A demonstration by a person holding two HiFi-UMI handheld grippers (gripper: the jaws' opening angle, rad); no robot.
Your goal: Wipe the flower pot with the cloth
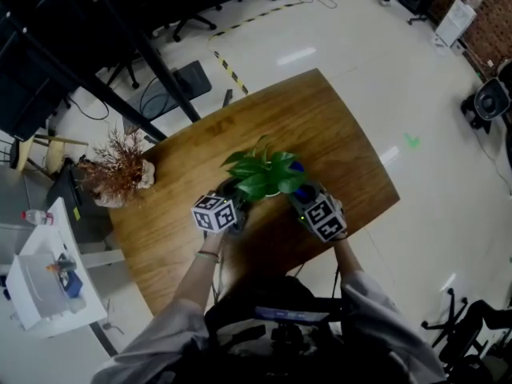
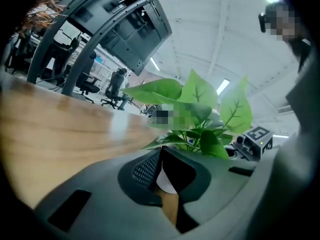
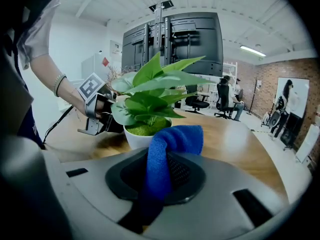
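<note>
Head view shows me the wooden worktop [image 1: 320, 126], with the flower pot [image 3: 136, 138] near its front edge, between my two grippers. My left gripper [image 2: 163, 173] is closed on the pot's white rim. My right gripper [image 3: 162, 169] is clamped on the blue cloth [image 3: 175, 141], whose bunched end sits right at the pot's side.

Wooden table [image 1: 320, 126], dried reddish plant [image 1: 118, 169] at its edge, white cart [image 1: 48, 278] nearby.
</note>
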